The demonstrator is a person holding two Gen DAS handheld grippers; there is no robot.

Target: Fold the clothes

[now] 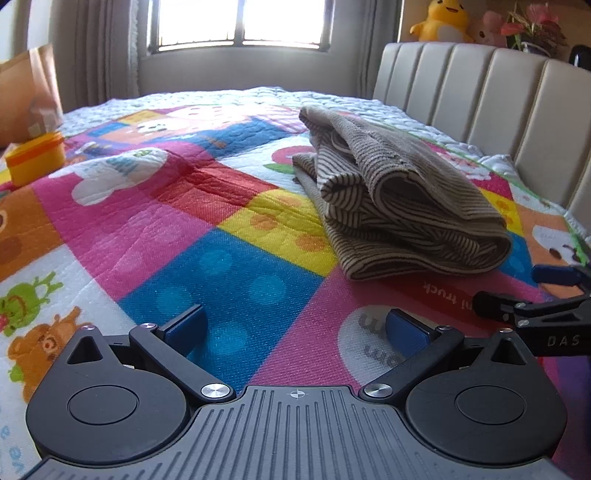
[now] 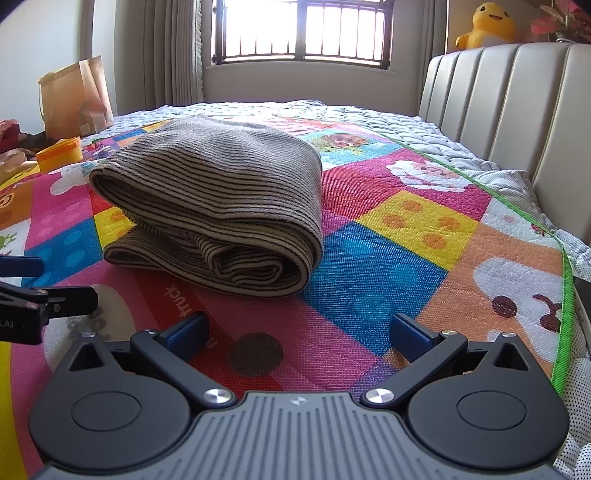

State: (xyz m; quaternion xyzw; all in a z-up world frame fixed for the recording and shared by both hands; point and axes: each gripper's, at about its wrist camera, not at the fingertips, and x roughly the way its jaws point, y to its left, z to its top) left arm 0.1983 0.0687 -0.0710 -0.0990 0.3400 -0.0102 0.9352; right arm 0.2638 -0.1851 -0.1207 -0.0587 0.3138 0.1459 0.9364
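A folded striped garment (image 2: 218,206) lies on the colourful play mat (image 2: 402,240) near the bed's headboard edge. Left gripper (image 1: 295,328) and right gripper (image 2: 299,332) both hover with fingers spread, empty.

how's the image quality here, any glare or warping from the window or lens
Left wrist view: the window is blown out to white, and the headboard bows with fisheye curve. Right wrist view: the window glares behind its bars, yet the striped garment stays sharp; the mat shows soft sheen, and corners darken.
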